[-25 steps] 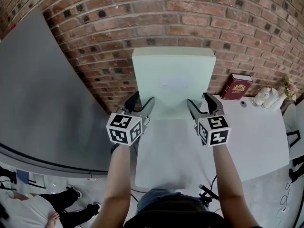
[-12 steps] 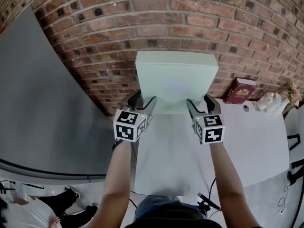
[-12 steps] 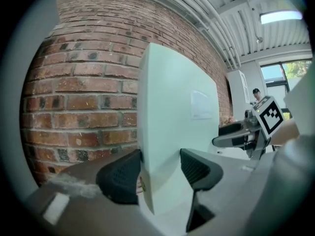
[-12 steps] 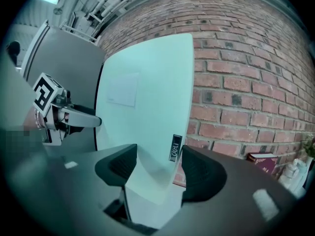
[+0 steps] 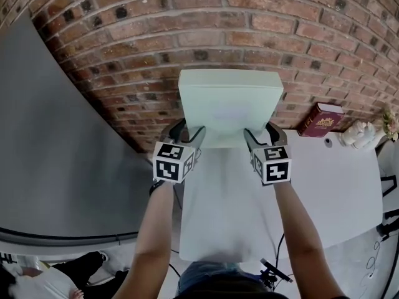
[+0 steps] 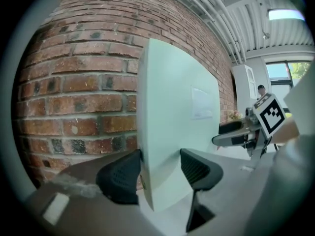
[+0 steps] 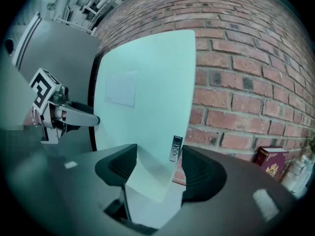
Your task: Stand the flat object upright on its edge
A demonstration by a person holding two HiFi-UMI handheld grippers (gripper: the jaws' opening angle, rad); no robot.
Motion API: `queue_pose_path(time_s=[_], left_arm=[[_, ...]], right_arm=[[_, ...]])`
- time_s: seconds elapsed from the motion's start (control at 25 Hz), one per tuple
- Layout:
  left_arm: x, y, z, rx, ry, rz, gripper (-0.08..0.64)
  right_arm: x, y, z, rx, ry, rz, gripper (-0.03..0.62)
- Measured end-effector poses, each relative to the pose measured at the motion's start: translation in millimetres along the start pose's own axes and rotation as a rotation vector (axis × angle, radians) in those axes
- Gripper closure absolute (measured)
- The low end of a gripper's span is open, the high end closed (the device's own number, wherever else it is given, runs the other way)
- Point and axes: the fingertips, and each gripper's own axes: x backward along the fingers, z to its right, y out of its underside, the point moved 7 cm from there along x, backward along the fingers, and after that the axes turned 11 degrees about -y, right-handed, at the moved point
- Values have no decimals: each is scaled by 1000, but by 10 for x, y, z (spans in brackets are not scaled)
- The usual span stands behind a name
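Box (image 5: 229, 104) stands upright, gripped by left tool (image 5: 189, 131) and right tool (image 5: 260, 131).

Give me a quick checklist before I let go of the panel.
1. Grip of left hand-held gripper on pale green panel: ok.
2. Grip of right hand-held gripper on its lower corner: ok.
3. Panel standing upright: ok.
4. Bottom edge seated on white table: cannot tell.
5. Gap to brick wall: cannot tell.
6. Standing apart from red book: ok.
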Motion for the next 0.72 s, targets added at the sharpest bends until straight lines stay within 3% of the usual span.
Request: queue_pose_path(time_s=[0.72], left_arm=[[-609,356,-117,-9,5,-100,307]], right_arm=[[-574,325,227,-16,25,-107,313]])
